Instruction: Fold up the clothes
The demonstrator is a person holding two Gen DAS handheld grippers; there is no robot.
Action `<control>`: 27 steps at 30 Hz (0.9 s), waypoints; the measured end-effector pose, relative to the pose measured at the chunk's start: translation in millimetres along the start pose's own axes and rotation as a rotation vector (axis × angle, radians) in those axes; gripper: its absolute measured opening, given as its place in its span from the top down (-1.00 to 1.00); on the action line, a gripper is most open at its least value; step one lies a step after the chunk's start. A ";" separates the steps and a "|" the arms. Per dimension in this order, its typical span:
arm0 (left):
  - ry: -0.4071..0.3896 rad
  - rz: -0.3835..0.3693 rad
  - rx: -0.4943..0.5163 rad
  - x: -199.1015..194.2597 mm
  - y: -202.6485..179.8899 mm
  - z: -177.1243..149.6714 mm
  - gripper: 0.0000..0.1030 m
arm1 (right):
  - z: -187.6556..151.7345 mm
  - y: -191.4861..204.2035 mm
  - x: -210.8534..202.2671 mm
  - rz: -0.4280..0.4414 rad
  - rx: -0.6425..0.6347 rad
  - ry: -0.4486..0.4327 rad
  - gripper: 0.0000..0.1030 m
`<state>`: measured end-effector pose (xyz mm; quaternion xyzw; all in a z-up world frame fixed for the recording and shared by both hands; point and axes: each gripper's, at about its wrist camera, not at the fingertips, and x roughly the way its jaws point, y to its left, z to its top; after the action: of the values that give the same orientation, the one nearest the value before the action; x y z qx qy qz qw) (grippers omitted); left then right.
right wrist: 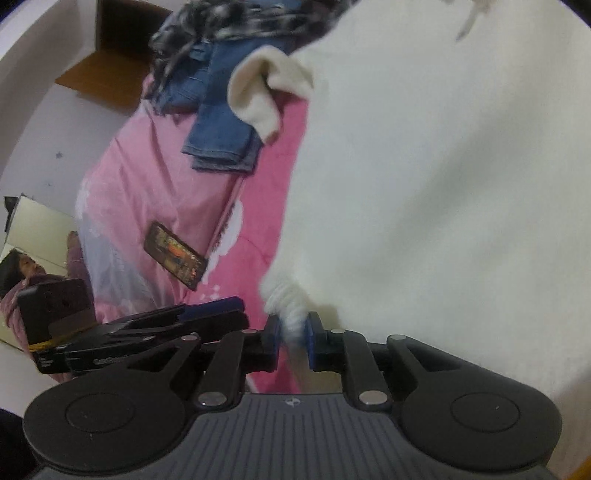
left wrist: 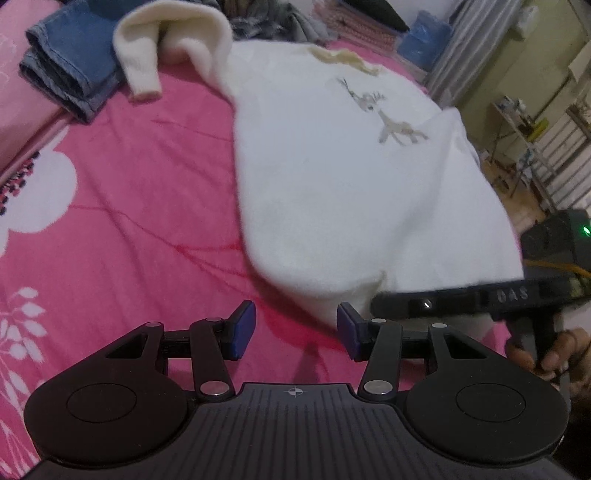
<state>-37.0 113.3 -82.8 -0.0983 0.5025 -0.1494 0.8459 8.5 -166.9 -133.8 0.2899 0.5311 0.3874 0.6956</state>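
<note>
Spread across the pink floral bedspread [left wrist: 122, 192]: a cream-white knitted sweater with a small grey reindeer motif [left wrist: 351, 177], front up, one sleeve curled back near the collar end; beside that sleeve, on the bedspread, a folded pair of blue denim jeans [left wrist: 70, 70]; beyond the sweater's collar, a heap of dark patterned clothes [right wrist: 229, 26]; away from the sweater, near the bedspread's paler edge, a dark phone with a lit screen [right wrist: 173, 258].

Left gripper [left wrist: 295, 334] hanging over bare bedspread just off the sweater's bottom hem, blue pads [left wrist: 242, 330] set apart with nothing between them, clearly open and empty.

Right gripper [right wrist: 292, 341] at the sweater's lower corner, jaws nearly together, pinched on a ribbed bunch of the hem; hem fabric blurred between the pads; corner lifted off the bedspread.
</note>
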 end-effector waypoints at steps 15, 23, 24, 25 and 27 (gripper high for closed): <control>0.083 -0.012 -0.045 3.8 6.4 -11.1 0.05 | -37.9 46.0 -51.9 -0.190 -0.394 -0.125 0.05; 0.011 0.003 -0.066 -10.5 9.3 -5.5 0.05 | -66.2 89.6 -15.1 -0.367 -0.731 -0.094 0.24; 0.000 0.002 -0.062 -12.3 8.4 -4.4 0.05 | -64.4 91.6 -9.6 -0.383 -0.746 -0.093 0.28; -0.011 0.001 -0.054 -14.0 7.0 -3.8 0.05 | -63.2 93.0 -4.1 -0.393 -0.759 -0.090 0.42; -0.034 0.001 -0.039 -17.4 4.4 -3.2 0.05 | -60.8 95.3 4.8 -0.408 -0.778 -0.083 0.53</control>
<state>-47.0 123.5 -71.4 -0.1170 0.4910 -0.1374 0.8523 -71.4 -112.7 -74.9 -0.0889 0.3637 0.4013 0.8359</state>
